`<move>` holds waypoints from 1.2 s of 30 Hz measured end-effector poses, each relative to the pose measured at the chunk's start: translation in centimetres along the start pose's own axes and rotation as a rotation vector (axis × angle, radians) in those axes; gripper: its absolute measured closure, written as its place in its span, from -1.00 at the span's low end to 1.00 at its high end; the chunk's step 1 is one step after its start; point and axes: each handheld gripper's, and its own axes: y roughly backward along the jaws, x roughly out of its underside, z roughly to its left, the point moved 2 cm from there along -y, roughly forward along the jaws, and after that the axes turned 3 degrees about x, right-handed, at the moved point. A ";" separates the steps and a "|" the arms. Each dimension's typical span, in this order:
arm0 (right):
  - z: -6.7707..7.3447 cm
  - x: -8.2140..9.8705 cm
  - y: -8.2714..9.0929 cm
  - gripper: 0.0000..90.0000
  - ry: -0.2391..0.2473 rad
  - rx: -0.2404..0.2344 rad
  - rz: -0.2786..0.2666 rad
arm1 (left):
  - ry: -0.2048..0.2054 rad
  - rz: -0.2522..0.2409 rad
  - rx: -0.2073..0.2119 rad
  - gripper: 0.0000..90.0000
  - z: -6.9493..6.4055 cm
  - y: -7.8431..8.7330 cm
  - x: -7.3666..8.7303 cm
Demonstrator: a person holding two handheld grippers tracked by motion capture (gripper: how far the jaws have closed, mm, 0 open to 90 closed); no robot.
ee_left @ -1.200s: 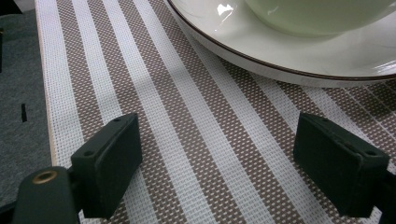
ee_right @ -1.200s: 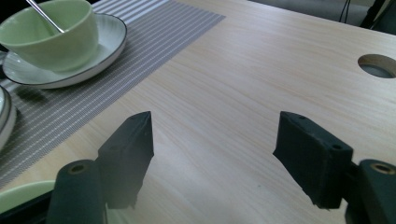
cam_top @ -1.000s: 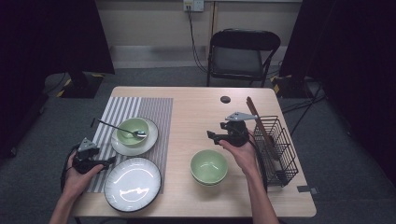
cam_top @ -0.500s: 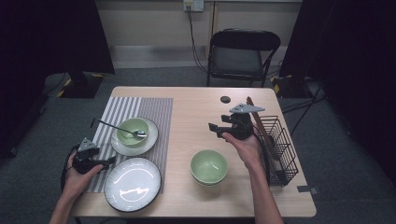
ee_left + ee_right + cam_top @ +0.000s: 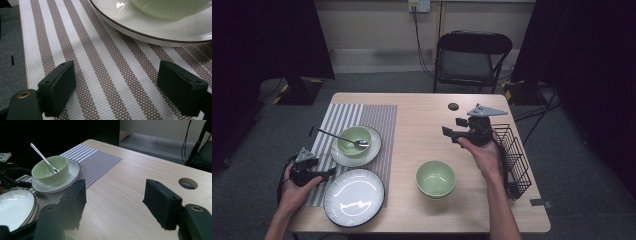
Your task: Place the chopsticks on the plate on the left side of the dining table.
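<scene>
Bare wood lies open across the table's (image 5: 422, 125) far middle; the green bowl (image 5: 435, 177) blocks the near middle, the wire rack (image 5: 516, 157) walls the right edge, plates (image 5: 354, 196) crowd the left mat (image 5: 372, 116)

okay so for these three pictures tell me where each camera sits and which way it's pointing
High view: fixed above the person's side, looking forward and down on the table; both forearms enter from below, left gripper by the striped mat, right gripper raised near the wire basket.
Left gripper view: low over the mat, facing a plate; its open jaws show.
Right gripper view: above the table, looking across at the bowl with spoon; its open jaws show.
Shared: the high and right gripper views both show that bowl, its plate and the left gripper.
</scene>
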 end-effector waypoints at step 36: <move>-5.8 -0.1 4.7 -0.05 -0.051 0.068 0.002 | 0.000 0.000 0.001 -0.67 0.0 0.0 0.0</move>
